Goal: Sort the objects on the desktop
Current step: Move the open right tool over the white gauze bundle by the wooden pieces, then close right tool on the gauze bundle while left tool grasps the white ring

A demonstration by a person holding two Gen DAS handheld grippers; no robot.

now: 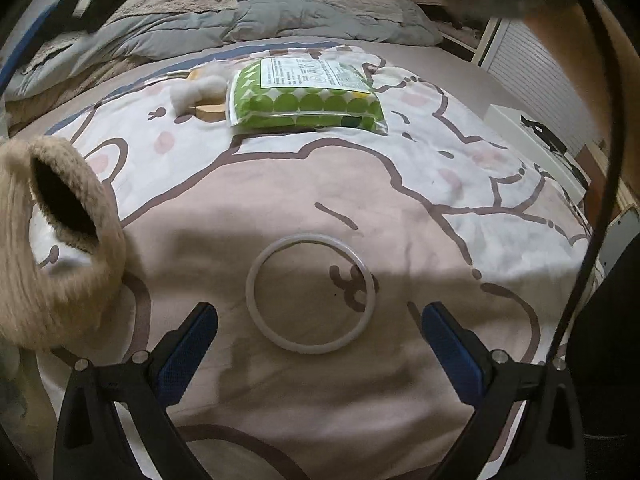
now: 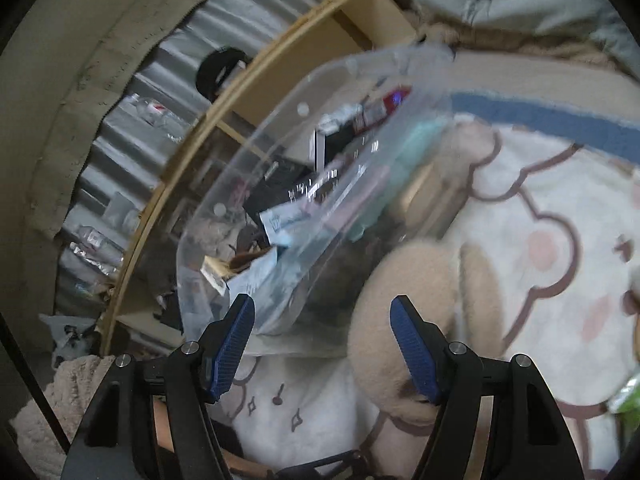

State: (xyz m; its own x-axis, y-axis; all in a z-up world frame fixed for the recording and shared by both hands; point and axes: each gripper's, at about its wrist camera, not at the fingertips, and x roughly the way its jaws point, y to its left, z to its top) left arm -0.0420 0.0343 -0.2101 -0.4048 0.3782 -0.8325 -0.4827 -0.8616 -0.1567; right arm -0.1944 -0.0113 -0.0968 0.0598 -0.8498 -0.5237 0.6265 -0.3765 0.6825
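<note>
In the left wrist view a white ring (image 1: 256, 312) lies flat on the cartoon-print blanket (image 1: 400, 208). My left gripper (image 1: 320, 314) hangs open over it, one blue pad on each side of the ring's near half, neither touching it. A beige furry slipper (image 1: 60, 248) stands at the left edge with its dark opening facing me. In the right wrist view my right gripper (image 2: 322, 304) is open in front of a clear plastic box (image 2: 304, 112) holding several small items. The same slipper (image 2: 420, 296) sits beside the box, partly behind the right finger (image 2: 414, 344), and nothing is pinched.
Further back on the blanket lie a green dotted packet (image 1: 306, 108) and a fluffy white item on a wooden piece (image 1: 198, 92). A grey quilt (image 1: 240, 20) is bunched behind them. A black cable (image 1: 600, 168) arcs down the right side. Wooden shelving (image 2: 168, 176) stands beyond the box.
</note>
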